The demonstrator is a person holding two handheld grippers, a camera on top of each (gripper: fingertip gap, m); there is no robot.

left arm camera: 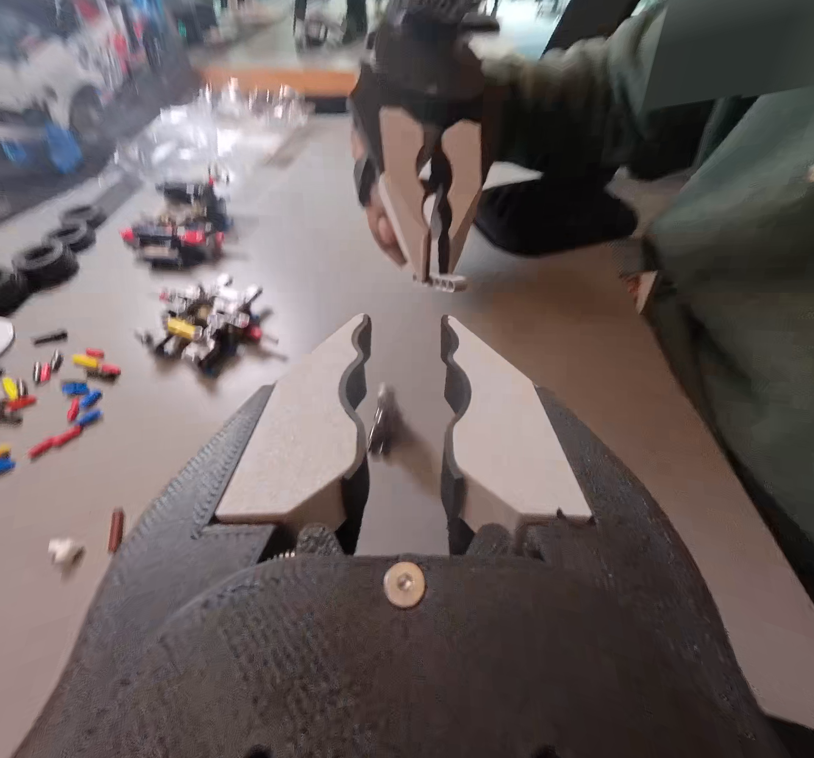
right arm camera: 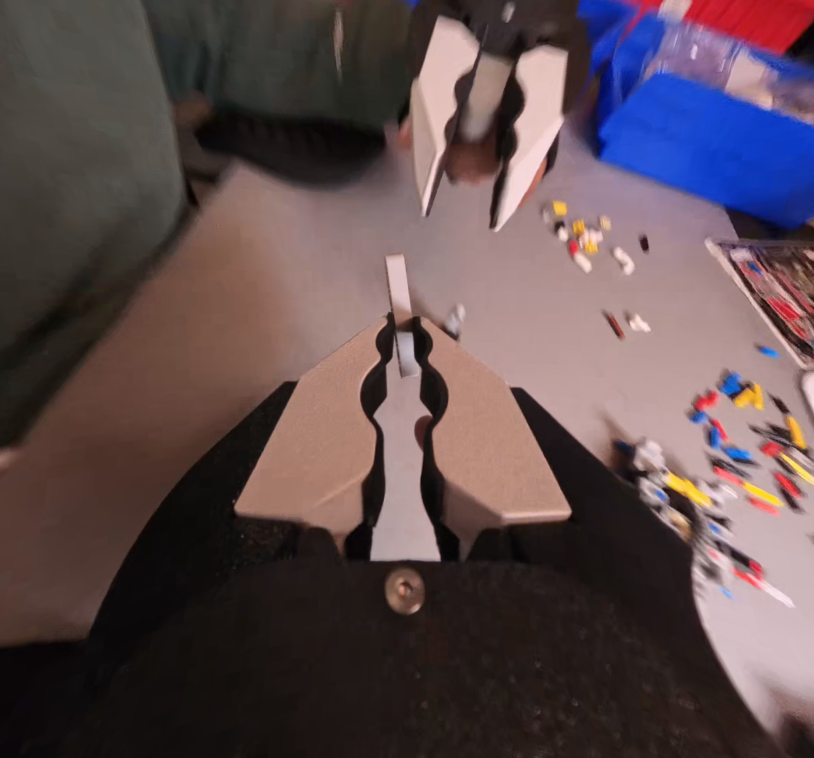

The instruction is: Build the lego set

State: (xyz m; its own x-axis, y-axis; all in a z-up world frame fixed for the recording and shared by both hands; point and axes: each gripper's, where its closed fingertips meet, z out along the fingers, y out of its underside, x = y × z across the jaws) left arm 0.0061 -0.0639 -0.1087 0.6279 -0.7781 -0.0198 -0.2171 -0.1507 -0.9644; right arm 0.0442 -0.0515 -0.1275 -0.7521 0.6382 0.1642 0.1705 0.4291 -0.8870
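Ahead, from our left wrist, our left tongs (left arm camera: pixel 405 320) stand spread over the grey table (left arm camera: pixel 308 208), a small blurred metallic piece (left arm camera: pixel 382 419) between them, untouched. From our right wrist, our right tongs (right arm camera: pixel 401 323) pinch a pale grey holed beam (right arm camera: pixel 398 283), jutting forward.

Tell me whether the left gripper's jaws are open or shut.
Open. The left gripper shows bare table between its fingertips, with nothing clamped. The right gripper, opposite, is shut on a pale grey beam.
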